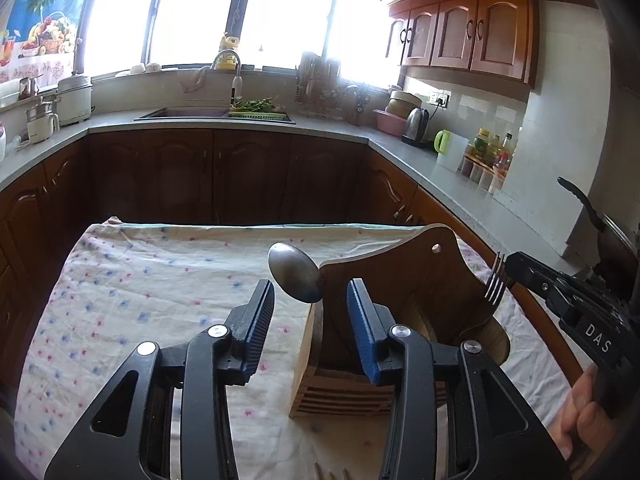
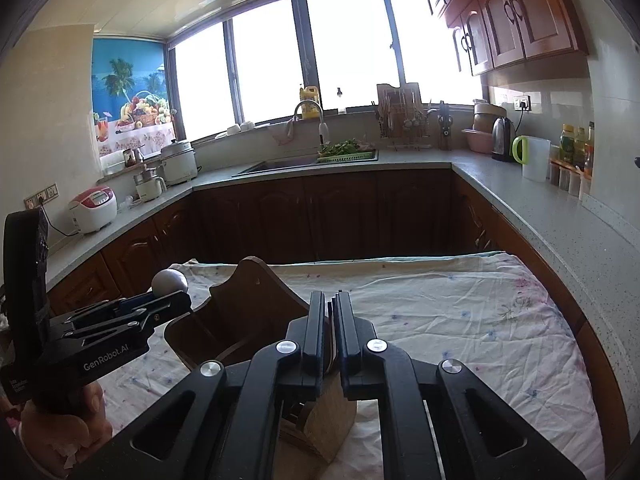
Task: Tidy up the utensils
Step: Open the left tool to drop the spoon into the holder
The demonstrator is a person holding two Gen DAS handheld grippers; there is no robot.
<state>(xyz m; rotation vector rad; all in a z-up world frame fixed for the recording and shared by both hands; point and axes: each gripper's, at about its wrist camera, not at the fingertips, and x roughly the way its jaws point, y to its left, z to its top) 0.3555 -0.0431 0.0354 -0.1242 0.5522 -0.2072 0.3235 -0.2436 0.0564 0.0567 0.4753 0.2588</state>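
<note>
A wooden utensil holder (image 1: 404,280) (image 2: 248,308) stands on a table under a floral cloth (image 1: 140,300) (image 2: 460,320). A metal spoon (image 1: 295,272) (image 2: 170,281) stands in the holder's left side, bowl up. My left gripper (image 1: 310,286) (image 2: 176,306) is open, its blue pads (image 1: 360,320) on either side of the spoon's neck and clear of it. A fork (image 1: 496,285), tines up, stands at the holder's right side. My right gripper (image 2: 330,296) (image 1: 510,266) is shut on the fork's thin handle (image 2: 331,344).
Tips of more utensils (image 1: 332,474) lie on the cloth at the near edge. A person's hands (image 1: 580,412) (image 2: 60,420) hold both grippers. Dark cabinets and a grey counter (image 2: 560,232) ring the table, with a sink (image 2: 280,166) behind and a black-handled pan (image 1: 588,208) on the right.
</note>
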